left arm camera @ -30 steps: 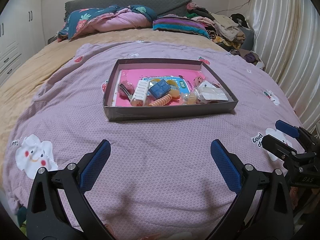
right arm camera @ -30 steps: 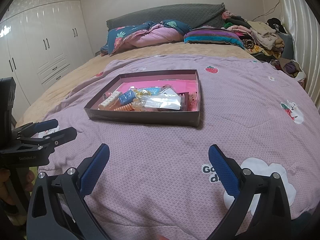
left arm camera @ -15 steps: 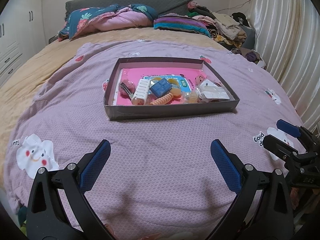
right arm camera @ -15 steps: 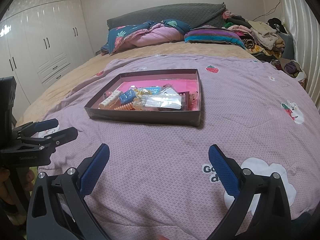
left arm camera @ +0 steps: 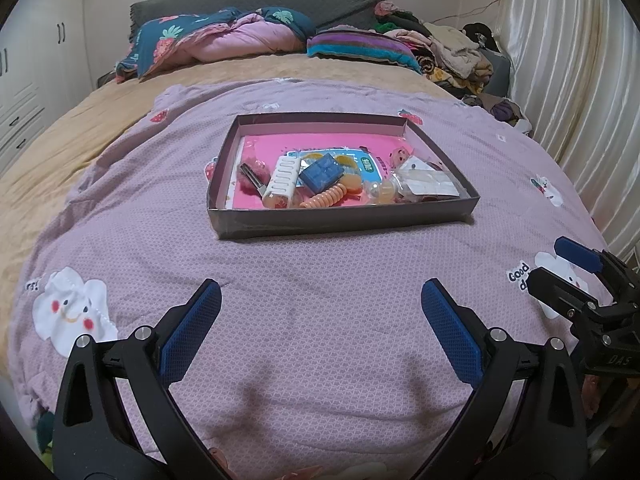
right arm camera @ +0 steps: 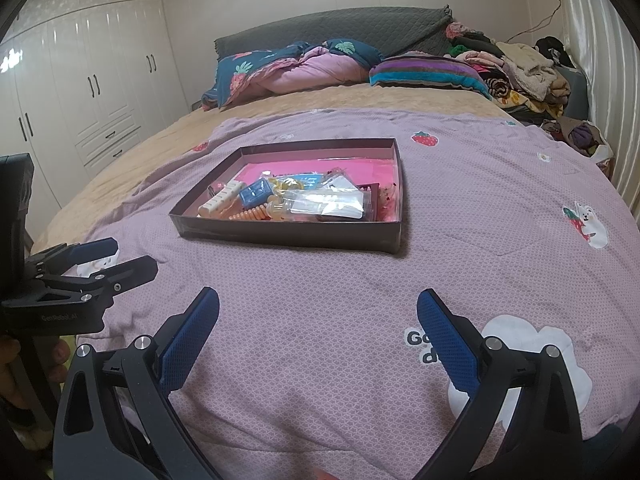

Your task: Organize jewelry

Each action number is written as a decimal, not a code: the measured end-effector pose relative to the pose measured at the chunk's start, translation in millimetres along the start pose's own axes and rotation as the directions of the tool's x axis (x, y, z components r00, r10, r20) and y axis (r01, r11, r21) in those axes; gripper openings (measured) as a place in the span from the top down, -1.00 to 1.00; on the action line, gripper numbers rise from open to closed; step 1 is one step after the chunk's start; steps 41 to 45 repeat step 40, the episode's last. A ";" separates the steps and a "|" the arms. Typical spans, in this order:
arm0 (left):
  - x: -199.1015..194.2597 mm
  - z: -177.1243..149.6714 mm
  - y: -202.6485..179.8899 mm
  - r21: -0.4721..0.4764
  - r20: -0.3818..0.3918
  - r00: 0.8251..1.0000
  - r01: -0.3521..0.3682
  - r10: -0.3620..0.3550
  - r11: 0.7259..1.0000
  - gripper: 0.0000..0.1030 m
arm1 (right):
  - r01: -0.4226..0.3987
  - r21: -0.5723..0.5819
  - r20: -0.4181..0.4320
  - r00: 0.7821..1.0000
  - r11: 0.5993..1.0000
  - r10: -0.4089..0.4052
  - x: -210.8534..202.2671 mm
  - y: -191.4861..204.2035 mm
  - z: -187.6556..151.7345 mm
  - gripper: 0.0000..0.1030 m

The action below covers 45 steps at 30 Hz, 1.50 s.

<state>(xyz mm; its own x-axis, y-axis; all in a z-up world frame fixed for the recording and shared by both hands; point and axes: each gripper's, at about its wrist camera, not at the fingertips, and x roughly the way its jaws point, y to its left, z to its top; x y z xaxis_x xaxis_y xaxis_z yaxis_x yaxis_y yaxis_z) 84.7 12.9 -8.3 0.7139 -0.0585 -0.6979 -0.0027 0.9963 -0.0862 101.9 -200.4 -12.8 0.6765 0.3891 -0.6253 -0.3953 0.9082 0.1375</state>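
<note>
In the left wrist view, the left gripper (left arm camera: 320, 320) fills the bottom of the frame, its blue-padded jaws spread wide and empty over the purple quilt (left arm camera: 320, 360). Above it, at the centre of the frame, a shallow dark box (left arm camera: 344, 222) sits on the quilt. Inside, from left to right: a white comb-like piece (left arm camera: 282, 178), a blue box (left arm camera: 321, 172), an orange coiled hair tie (left arm camera: 325, 198) and clear packets (left arm camera: 430, 183) on a pink lining. At the right edge the right gripper (left arm camera: 560, 268) pokes in.

In the right wrist view, the left gripper (right arm camera: 116, 256) shows at the left edge, the box (right arm camera: 288, 236) lies in the centre, slightly left, and the right gripper (right arm camera: 318, 316) at the bottom is wide apart, holding nothing.
</note>
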 end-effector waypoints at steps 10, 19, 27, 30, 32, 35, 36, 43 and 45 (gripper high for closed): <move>-0.8 -1.9 0.2 0.008 0.000 1.000 -0.011 0.011 1.000 -0.82 | 0.005 -0.006 0.000 1.000 1.000 -0.005 0.6 0.7 -1.5 -0.92; 1.9 -6.0 -0.4 0.007 -0.034 0.999 0.011 -0.011 1.000 -0.82 | 0.008 -0.007 0.002 1.000 1.000 -0.008 0.2 0.0 -1.6 -0.92; 4.0 -2.2 9.6 -0.037 -0.034 0.999 -0.014 0.013 0.999 -0.82 | 0.032 0.026 0.002 0.999 0.999 -0.032 3.7 -16.8 2.5 -0.92; 13.3 5.1 29.0 -0.092 -0.052 0.997 -0.061 0.056 0.994 -0.82 | 0.065 0.047 0.003 0.998 0.997 -0.065 7.8 -34.4 8.1 -0.92; 22.9 12.0 52.4 -0.133 -0.068 0.991 -0.122 0.113 0.984 -0.82 | 0.108 0.080 0.005 0.994 0.991 -0.109 14.5 -59.6 16.1 -0.92; 40.2 23.6 98.6 -0.204 -0.105 0.972 -0.227 0.209 0.952 -0.82 | 0.198 0.145 -0.031 0.980 0.969 -0.195 31.6 -109.4 28.9 -0.92; 45.3 27.3 114.1 -0.224 -0.115 0.966 -0.251 0.230 0.942 -0.82 | 0.242 0.151 -0.047 0.970 0.958 -0.238 39.3 -129.5 34.0 -0.92; 77.9 43.1 192.1 -0.308 -0.196 0.920 -0.386 0.338 0.870 -0.82 | 0.363 0.158 -0.094 0.931 0.918 -0.352 61.2 -181.0 48.0 -0.92; 77.9 43.1 192.1 -0.308 -0.196 0.920 -0.386 0.338 0.870 -0.82 | 0.363 0.158 -0.094 0.931 0.918 -0.352 61.2 -181.0 48.0 -0.92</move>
